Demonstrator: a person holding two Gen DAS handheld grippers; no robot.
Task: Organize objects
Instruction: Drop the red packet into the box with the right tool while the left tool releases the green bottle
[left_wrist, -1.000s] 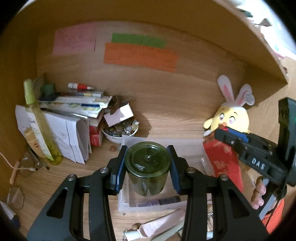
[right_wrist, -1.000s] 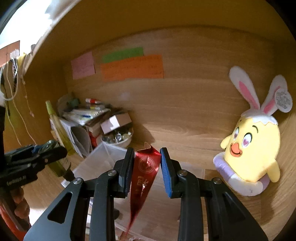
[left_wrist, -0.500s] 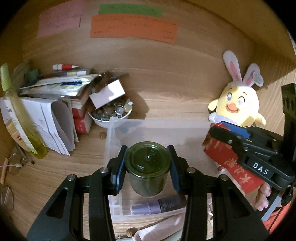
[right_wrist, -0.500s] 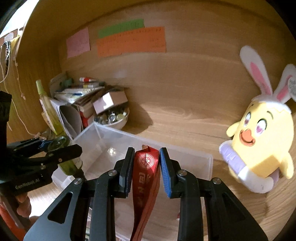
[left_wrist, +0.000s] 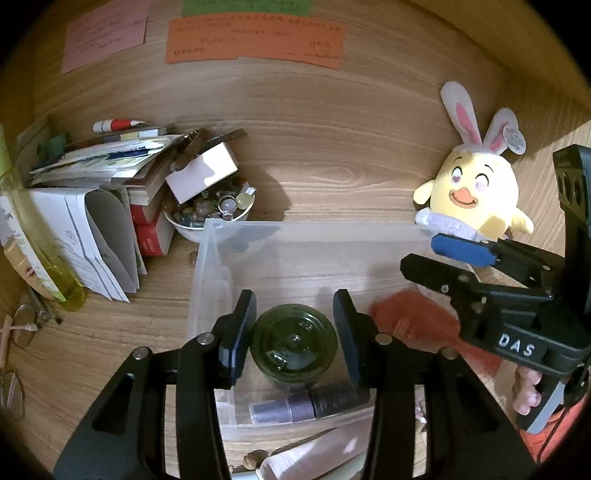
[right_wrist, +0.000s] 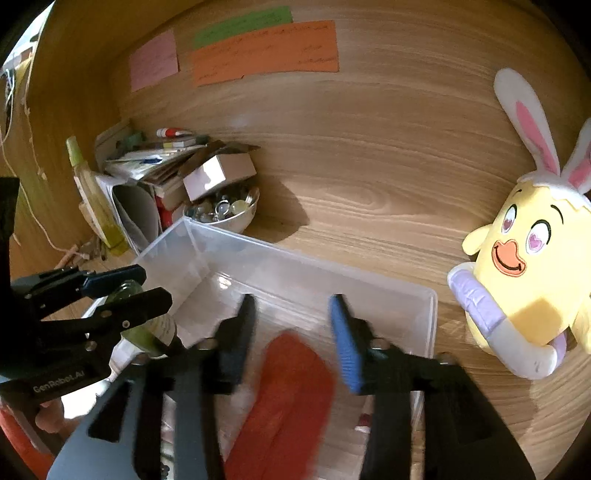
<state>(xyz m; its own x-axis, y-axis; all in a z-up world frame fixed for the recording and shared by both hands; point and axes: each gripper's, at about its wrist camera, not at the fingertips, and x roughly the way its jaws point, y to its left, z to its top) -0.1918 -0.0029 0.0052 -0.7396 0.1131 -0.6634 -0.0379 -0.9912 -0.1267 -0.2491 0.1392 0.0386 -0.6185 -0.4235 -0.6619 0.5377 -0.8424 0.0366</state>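
Jar (left_wrist: 294, 343) down inside bin (left_wrist: 207, 280), near-left; left gripper (left_wrist: 294, 336) opening, pads now clear of it. Right gripper (right_wrist: 291, 339) opening too, red packet (right_wrist: 291, 398) dropped free and blurred, into bin's right half. Both items released since a second ago: two placements done. Left view alone shows purple tube (left_wrist: 291, 408) at bin's near wall. Right view alone shows bin's far corner bare.

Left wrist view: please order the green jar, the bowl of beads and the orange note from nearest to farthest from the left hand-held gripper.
1. Green jar, between the left hand-held gripper fingers, inside the clear bin.
2. Bowl of beads, beyond the bin, to the left.
3. Orange note, high on the back wall.
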